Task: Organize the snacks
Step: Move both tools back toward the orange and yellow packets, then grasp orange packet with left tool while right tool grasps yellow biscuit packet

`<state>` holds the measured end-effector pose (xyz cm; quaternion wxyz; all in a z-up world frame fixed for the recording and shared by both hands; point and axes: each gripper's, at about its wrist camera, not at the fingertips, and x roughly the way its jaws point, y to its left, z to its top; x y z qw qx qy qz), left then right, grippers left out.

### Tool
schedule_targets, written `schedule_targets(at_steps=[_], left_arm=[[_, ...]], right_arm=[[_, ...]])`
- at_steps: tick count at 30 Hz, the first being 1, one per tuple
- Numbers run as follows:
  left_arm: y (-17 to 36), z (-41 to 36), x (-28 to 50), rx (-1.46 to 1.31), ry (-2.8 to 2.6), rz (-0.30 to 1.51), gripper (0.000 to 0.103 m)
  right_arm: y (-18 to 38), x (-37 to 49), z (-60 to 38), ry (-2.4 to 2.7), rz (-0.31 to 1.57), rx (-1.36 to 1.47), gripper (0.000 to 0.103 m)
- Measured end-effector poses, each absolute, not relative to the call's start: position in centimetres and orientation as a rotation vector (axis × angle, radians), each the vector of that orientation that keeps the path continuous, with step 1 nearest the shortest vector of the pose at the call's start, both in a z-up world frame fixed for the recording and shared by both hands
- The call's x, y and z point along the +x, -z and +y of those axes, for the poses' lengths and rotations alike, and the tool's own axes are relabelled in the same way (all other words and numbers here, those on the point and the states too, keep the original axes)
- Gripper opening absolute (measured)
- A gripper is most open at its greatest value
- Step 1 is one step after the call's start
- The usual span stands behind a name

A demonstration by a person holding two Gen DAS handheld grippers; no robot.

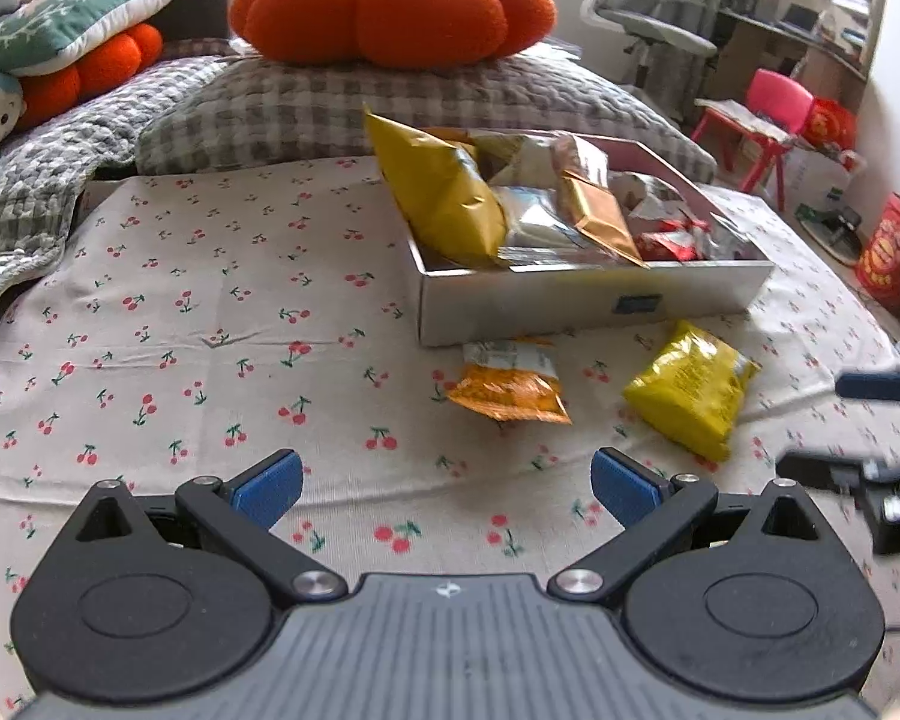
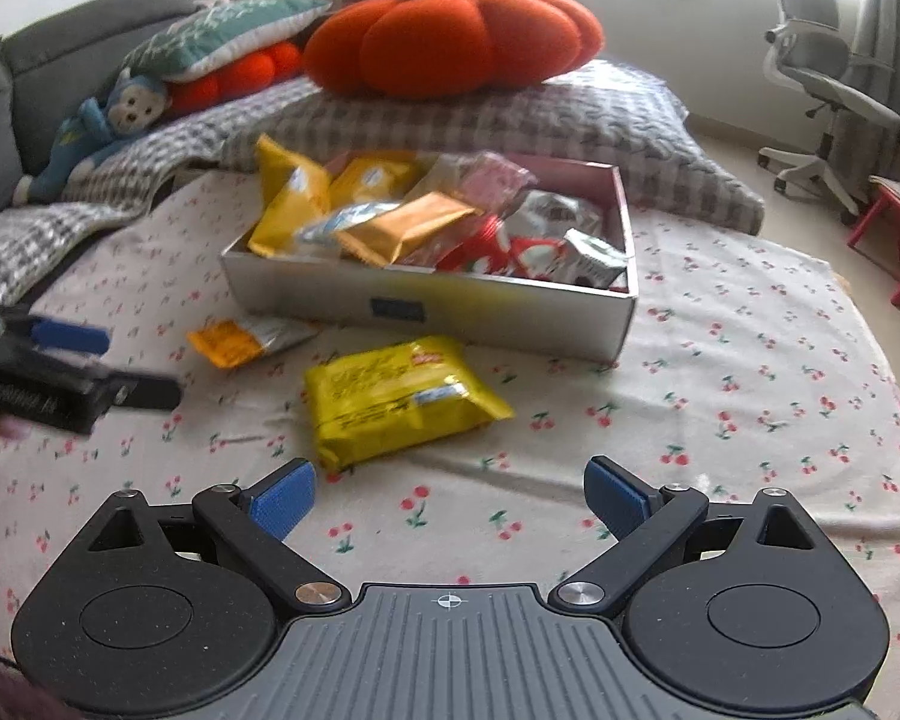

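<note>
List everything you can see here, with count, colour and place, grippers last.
box: 1, white, on the cloth, full of snack packets
yellow packet: 1, yellow, on the cloth in front of the box
orange packet: 1, orange, on the cloth, left of the yellow packet
cloth: 1, cherry print, under everything
pumpkin cushion: 1, orange, on the checked pillow behind
left gripper: 1, black, blue pads, open
right gripper: 1, black, blue pads, open
</note>
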<state>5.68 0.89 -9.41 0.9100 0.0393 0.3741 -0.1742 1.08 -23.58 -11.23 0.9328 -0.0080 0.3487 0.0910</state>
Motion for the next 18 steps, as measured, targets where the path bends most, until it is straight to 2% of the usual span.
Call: schedule_targets(at_steps=[7,10,16,18], left_arm=[[10.1,0.6,8.2,-0.035,0.350,0.804,0.102],[10.4,0.2,8.8,-0.049,0.354,0.809,0.098],[10.5,-0.7,9.4,-0.028,0.363,0.810,0.075],[10.5,-0.9,9.5,-0.018,0.365,0.806,0.057]], right_arm=[[11.5,1.6,-22.5,-0.202,0.730,-0.019,0.098],[11.5,2.1,-22.3,-0.205,0.737,-0.011,0.098],[11.7,2.6,-22.1,-0.208,0.745,-0.006,0.098],[11.8,2.8,-22.0,-0.206,0.748,-0.006,0.098]])
